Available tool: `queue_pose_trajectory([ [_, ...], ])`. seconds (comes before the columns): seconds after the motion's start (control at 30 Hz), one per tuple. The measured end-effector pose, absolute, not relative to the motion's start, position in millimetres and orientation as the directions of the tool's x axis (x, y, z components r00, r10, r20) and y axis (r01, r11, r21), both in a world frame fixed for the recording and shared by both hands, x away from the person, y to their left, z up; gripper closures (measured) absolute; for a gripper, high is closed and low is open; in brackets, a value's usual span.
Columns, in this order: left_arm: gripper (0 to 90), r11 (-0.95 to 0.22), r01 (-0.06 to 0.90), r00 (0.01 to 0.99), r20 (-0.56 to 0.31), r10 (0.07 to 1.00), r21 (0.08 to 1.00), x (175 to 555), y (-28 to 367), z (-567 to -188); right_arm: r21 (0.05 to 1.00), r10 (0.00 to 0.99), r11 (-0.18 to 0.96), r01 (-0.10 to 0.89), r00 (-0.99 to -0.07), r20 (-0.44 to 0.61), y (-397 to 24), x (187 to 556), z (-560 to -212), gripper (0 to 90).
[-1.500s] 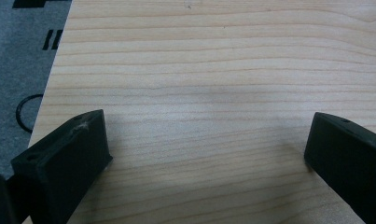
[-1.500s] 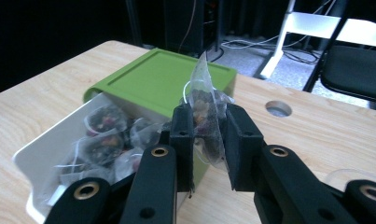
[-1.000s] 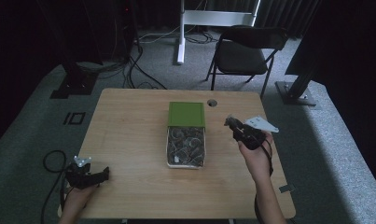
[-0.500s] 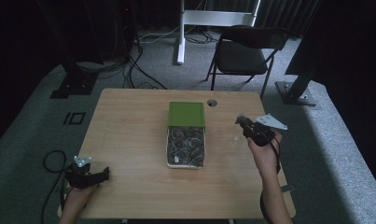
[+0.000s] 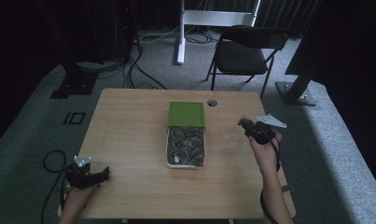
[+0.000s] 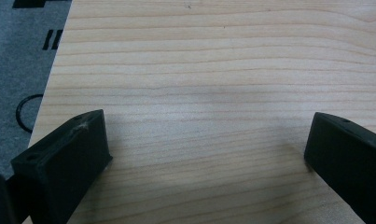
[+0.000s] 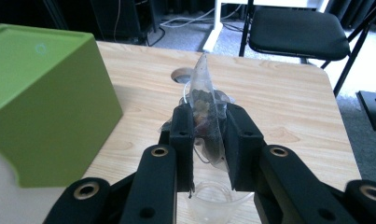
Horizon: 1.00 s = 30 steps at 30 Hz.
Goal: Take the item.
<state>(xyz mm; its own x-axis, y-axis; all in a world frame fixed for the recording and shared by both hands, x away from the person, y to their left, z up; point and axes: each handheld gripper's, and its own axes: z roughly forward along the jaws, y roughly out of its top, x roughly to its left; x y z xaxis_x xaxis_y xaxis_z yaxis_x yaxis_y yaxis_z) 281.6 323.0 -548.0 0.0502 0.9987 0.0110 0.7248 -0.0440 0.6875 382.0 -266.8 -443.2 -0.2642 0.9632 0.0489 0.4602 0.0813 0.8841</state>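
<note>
1. Looking from the high view, the right gripper (image 5: 245, 126) hangs over the right part of the worktop (image 5: 129, 140), and a clear cup (image 5: 235, 138) stands just near and left of it. The box (image 5: 186, 140) with its green lid (image 5: 186, 113) stands in the middle, well apart to the left. The left gripper (image 5: 99, 176) rests at the near left corner, far from all this.

2. In the left gripper view, the jaws stand wide apart over bare wood, with nothing between them.

3. In the right gripper view, the jaws are pressed together on a tea bag (image 7: 205, 100), its point upward and its long axis upright. The cup's rim (image 7: 216, 196) shows directly below the jaws, so the coming move is, I judge, straight down. The green lid (image 7: 41, 93) is at the left and does not stand in the way.
</note>
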Motion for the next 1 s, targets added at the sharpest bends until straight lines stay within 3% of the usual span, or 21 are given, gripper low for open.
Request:
queue_pose_trajectory([
  [0.63, 0.3, -0.044, 0.725, 0.050, 0.011, 0.999, 0.688, 282, 323, -548, 0.852, 0.968, 0.083, 0.517, -0.244, 0.053, -271, 392, -459, 74.4],
  [0.8, 0.3, -0.044, 0.725, 0.050, 0.011, 0.999, 0.688, 282, 323, -548, 0.858, 0.969, 0.070, 0.510, -0.239, 0.063, -273, 393, -460, 67.3],
  [1.0, 0.3, -0.044, 0.725, 0.050, 0.011, 0.999, 0.688, 282, 323, -548, 0.863, 0.971, 0.073, 0.500, -0.234, 0.053, -276, 393, -454, 52.5],
])
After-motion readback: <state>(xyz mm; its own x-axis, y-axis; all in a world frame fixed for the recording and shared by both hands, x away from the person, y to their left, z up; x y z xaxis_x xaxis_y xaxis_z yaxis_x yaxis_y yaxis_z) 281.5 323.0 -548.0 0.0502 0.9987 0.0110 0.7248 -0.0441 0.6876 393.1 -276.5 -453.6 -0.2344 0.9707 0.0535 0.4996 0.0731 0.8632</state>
